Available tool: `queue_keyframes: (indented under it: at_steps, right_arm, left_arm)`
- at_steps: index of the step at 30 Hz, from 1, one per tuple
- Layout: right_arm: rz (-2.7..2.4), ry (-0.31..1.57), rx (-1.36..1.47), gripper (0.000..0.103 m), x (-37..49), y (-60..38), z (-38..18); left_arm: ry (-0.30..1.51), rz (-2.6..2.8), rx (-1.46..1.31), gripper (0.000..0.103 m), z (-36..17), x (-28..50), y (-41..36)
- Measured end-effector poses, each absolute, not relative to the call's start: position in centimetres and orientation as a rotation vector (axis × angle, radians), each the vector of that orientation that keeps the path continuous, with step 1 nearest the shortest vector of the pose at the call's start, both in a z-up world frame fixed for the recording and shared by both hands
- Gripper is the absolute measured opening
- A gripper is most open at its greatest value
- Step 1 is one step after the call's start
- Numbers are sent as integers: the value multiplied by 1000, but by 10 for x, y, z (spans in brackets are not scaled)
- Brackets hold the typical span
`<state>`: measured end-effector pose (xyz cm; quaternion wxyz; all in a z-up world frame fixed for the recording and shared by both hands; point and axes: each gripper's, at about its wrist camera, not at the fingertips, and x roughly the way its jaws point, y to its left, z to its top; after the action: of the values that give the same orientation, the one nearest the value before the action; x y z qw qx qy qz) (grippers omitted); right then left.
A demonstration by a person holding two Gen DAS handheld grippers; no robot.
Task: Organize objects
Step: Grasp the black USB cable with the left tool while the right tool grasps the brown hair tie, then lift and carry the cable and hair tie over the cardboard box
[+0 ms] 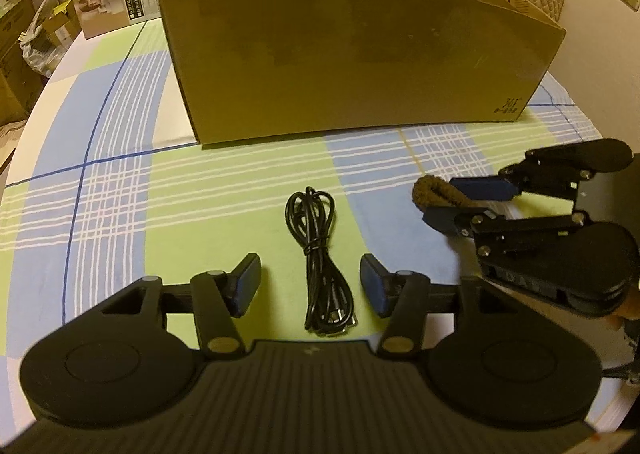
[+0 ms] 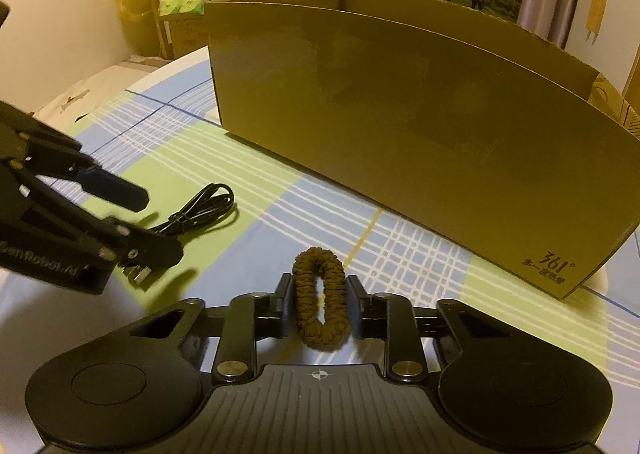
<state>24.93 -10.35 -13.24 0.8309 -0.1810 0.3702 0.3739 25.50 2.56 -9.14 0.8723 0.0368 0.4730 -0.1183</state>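
Working from the left of the cardboard box (image 1: pixel 360 65), I have my left gripper (image 1: pixel 310 288) spread wide and low over the checked tablecloth (image 1: pixel 120 181), its blue pads standing either side of the black cable (image 1: pixel 320 254), which lies bundled and tied in front of the box's near wall, well short of it. Neither pad touches the cable; there is clear cloth showing on both sides. To the right of that, still in front of the box, my right gripper (image 2: pixel 320 294) has its fingers drawn in close around the brown hair tie (image 2: pixel 322 296), which stands on edge between them; the pads look to be pressing its sides or very nearly so, and I judge it gripped, though whether it is lifted off the cloth I cannot tell. The box itself is open at the top, and I cannot see what lies inside. As I read it, the step in hand is picking these two small things up. Next I need to close my left fingers squarely on the cable's tied middle so the loops do not spill, then carry both up over the near wall and release inside.
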Motion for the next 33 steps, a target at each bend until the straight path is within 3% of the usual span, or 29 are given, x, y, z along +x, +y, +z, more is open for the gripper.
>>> queue_keyframes:
  at_steps: [5,11,18,21,25,33]
  right_arm:
    - [774,796,-357,18,245,-114,-129]
    - [736,805,-315,18,244,-126,-125]
    - [722,803,-303,18,242,-132,-127]
    - [723,795,-316,21,242,-131,-129]
    - [710,787,-318,35,241,-132,-130]
    - [693,805,-293,37,242,-135,-130]
  left_arm:
    - [988,-259,86,49,-92,260,23]
    - [1000,-270,113,40,-95,266,20]
    - [1023,-262,153,13,-96,272,16]
    - [1016,-259,170,12,-95,271,12]
    - [1014,-260,169,12,-93,271,9]
    - [1020,-257,165,12,-93,267,7]
